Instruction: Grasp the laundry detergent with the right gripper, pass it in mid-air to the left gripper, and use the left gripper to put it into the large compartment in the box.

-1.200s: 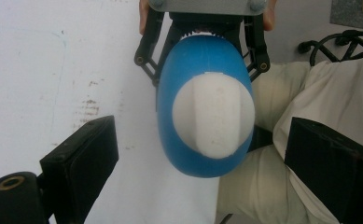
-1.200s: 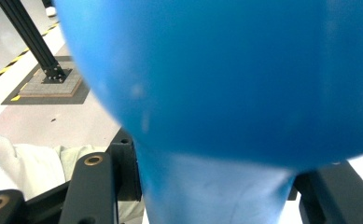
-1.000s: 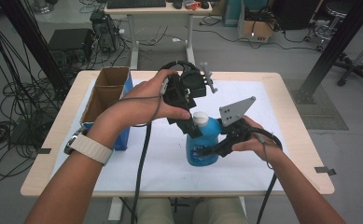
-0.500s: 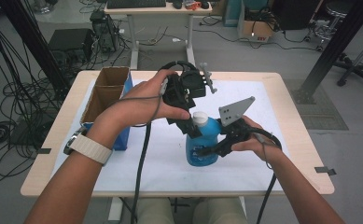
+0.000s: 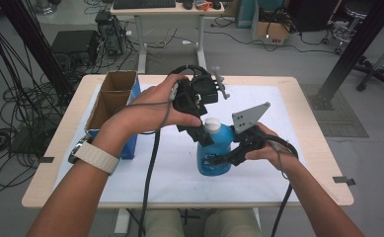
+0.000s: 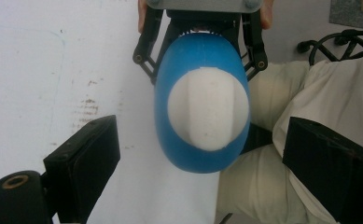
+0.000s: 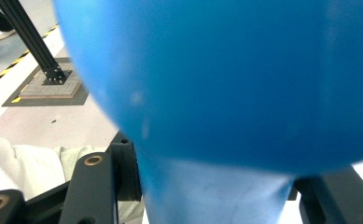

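Blue bottle point(image 5: 214, 153) with a white cap point(image 5: 212, 125) stands upright on the white sheet point(image 5: 179, 173) covering the worktop point(image 5: 318, 163), near the middle, slightly toward the person's side. Right tongs point(image 5: 218, 159) come in from the right and are clamped on the bottle's lower body, jaws on either side of it; in the right gripper view the blue bottle point(image 7: 226, 84) sits tight between the two black jaws, very close to the lens. Grey three-cornered plate point(image 5: 249, 117) sticks up above the right hand point(image 5: 266, 148).

Left tongs point(image 5: 202, 133) hang just above the cap, pointing down. In the left gripper view the cap point(image 6: 208, 108) and blue shoulder point(image 6: 188, 154) sit between the two jaws, with a clear gap on both sides, so they are wide apart and grip nothing; jaws have just been closing in a little, pads not touching the cap. Same view shows the right tongs point(image 6: 202, 37) hugging the bottle from the far side.

Left hand point(image 5: 150, 106) wraps the gripper body; watch with pale band point(image 5: 93, 155) on that wrist. Open cardboard box point(image 5: 111, 96) with a blue side stands at the left of the worktop, well apart from the bottle. Cables point(image 5: 150, 168) trail off the front edge.
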Demonstrator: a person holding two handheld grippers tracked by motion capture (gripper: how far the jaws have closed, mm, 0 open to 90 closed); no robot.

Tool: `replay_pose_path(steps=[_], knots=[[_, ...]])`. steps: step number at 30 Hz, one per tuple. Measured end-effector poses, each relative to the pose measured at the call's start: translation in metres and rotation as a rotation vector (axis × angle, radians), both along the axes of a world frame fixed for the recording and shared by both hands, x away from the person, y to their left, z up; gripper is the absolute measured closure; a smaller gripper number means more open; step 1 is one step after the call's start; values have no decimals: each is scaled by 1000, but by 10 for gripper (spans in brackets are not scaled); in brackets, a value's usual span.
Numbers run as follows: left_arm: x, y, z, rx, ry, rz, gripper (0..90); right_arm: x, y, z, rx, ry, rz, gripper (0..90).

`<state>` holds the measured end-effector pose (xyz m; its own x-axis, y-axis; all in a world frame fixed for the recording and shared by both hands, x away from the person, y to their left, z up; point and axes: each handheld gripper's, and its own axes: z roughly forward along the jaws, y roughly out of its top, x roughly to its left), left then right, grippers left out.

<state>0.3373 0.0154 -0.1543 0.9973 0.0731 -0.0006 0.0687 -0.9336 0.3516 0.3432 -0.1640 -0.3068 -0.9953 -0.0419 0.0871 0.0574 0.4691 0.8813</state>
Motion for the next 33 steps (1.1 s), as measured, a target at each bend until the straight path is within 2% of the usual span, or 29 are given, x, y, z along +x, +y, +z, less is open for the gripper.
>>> replay_pose_path(steps=[25, 33], knots=[[0, 1, -1, -2, -3, 4, 109, 0, 0, 2, -2, -7, -3, 429], [1, -2, -3, -3, -4, 4, 108, -1, 1, 1, -3, 6, -3, 429]])
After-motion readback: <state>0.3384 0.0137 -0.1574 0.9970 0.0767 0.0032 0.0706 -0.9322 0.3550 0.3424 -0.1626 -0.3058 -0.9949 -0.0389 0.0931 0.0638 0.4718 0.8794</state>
